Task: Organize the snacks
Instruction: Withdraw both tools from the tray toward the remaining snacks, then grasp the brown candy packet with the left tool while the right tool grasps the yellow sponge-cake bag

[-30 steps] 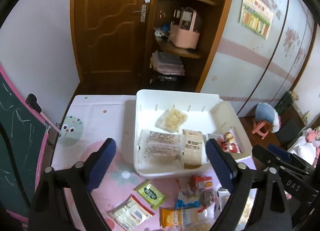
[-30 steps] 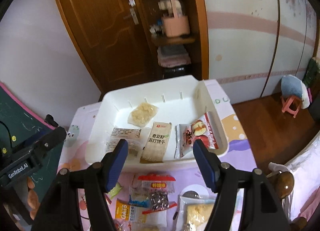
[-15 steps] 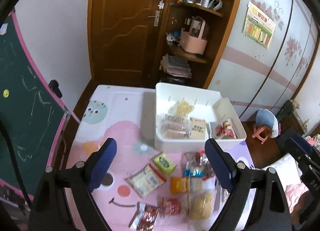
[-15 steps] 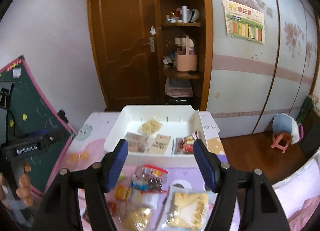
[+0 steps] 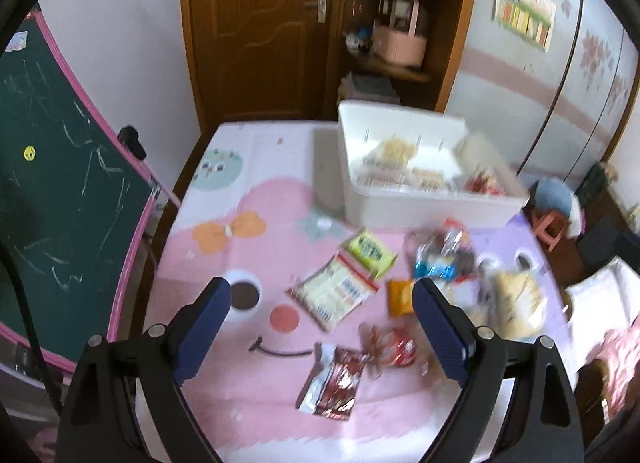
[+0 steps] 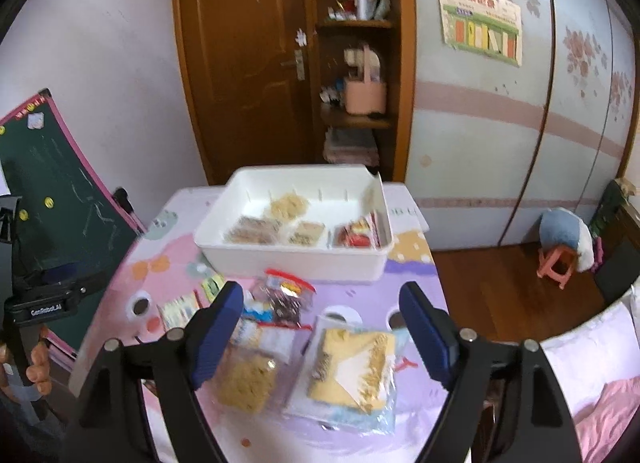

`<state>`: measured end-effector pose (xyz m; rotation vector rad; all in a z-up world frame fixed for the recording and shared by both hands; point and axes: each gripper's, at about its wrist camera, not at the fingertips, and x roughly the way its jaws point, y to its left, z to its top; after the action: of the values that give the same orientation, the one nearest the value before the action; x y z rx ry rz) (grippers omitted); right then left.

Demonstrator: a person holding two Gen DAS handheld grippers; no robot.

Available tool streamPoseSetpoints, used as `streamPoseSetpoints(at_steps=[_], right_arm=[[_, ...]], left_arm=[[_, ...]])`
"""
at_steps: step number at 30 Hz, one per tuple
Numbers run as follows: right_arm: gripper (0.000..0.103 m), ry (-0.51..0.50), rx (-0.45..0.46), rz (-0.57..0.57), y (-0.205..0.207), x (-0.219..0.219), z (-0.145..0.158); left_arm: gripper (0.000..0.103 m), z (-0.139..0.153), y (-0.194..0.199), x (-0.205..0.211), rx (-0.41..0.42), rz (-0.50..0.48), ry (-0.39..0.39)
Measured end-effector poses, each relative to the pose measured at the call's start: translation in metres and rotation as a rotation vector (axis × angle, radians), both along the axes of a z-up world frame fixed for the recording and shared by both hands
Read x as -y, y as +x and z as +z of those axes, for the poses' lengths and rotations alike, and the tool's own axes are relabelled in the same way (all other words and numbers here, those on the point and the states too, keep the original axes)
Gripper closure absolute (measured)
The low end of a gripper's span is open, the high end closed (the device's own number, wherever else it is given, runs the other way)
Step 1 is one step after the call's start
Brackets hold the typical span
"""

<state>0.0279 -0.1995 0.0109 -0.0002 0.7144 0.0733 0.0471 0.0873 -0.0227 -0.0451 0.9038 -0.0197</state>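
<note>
A white bin (image 5: pixel 362 199) stands at the far side of the pink cartoon table mat (image 5: pixel 256 247); it also shows in the right wrist view (image 6: pixel 288 259). Several snack packets lie inside it. Loose packets lie in front of it: a green one (image 5: pixel 370 251), a white and red one (image 5: pixel 334 291), an orange one (image 5: pixel 400 297), a dark red one (image 5: pixel 334 381). A large yellow packet (image 6: pixel 354 365) and a clear bag of biscuits (image 6: pixel 250 383) lie nearest the right gripper. My left gripper (image 5: pixel 322 327) is open and empty above the mat. My right gripper (image 6: pixel 322 327) is open and empty above the packets.
A green chalkboard (image 5: pixel 60 183) with a pink frame stands at the table's left edge. A wooden door (image 5: pixel 256 23) and shelves (image 5: pixel 396 47) are behind the table. A small pink stool (image 6: pixel 558 267) stands on the wooden floor to the right.
Both grippers have pulled back and up from the bin towards the table's near side. More loose packets on the mat are in view. Both grippers stay open.
</note>
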Motion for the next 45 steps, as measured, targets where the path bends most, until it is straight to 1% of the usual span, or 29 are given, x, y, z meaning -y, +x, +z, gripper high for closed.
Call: streamPoseSetpoints(at_steps=[2,8,13,17,18,19,21,22,24,26,28,31,33,35,38,41,45], right_arm=[[0.022,0.012,-0.040,-0.007,0.000,0.007,-0.016],[0.022,0.057,-0.216,-0.060,0.007,0.025,-0.072],[0.022,0.119,-0.340,-0.105,0.018,0.035,-0.110],[0.021,0.138,-0.406,-0.140,0.025,0.037,-0.133],[0.018,0.135,-0.414,-0.134,0.027,0.035,-0.137],[0.012,0.128,-0.415,-0.132,0.029,0.033,-0.140],[0.003,0.108,-0.404,-0.137,0.032,0.029,-0.144],[0.001,0.105,-0.395,-0.138,0.034,0.028,-0.147],[0.000,0.108,-0.383,-0.143,0.038,0.028,-0.150],[0.000,0.098,-0.378,-0.150,0.043,0.028,-0.155],[0.000,0.073,-0.393,-0.161,0.050,0.027,-0.161],[0.000,0.031,-0.400,-0.177,0.060,0.025,-0.169],[0.000,0.010,-0.426,-0.187,0.063,0.024,-0.177],[0.000,0.014,-0.450,-0.190,0.066,0.024,-0.186],[0.000,0.036,-0.461,-0.196,0.069,0.026,-0.192],[0.000,0.046,-0.477,-0.198,0.073,0.027,-0.196],[0.000,0.035,-0.481,-0.194,0.074,0.026,-0.197]], left_arm=[[0.012,-0.017,0.000,0.001,-0.037,0.002,0.025],[0.012,-0.070,-0.002,0.002,-0.167,0.001,0.034],[0.012,-0.100,-0.001,0.005,-0.225,-0.003,0.053],[0.012,-0.115,0.002,0.006,-0.270,-0.012,0.054],[0.012,-0.119,0.003,0.007,-0.277,-0.012,0.058],[0.012,-0.121,0.004,0.007,-0.281,-0.010,0.059],[0.012,-0.127,0.006,0.007,-0.295,-0.010,0.046],[0.012,-0.128,0.006,0.007,-0.298,-0.010,0.039],[0.012,-0.133,0.006,0.008,-0.305,-0.017,0.026],[0.012,-0.140,0.007,0.011,-0.323,-0.028,0.034],[0.012,-0.143,0.009,0.014,-0.327,-0.035,0.055],[0.012,-0.142,0.008,0.017,-0.316,-0.048,0.060],[0.012,-0.144,0.009,0.019,-0.318,-0.054,0.070],[0.012,-0.147,0.009,0.022,-0.324,-0.054,0.085],[0.012,-0.150,0.010,0.023,-0.334,-0.046,0.095],[0.012,-0.151,0.011,0.022,-0.338,-0.040,0.093],[0.012,-0.152,0.012,0.022,-0.340,-0.039,0.088]])
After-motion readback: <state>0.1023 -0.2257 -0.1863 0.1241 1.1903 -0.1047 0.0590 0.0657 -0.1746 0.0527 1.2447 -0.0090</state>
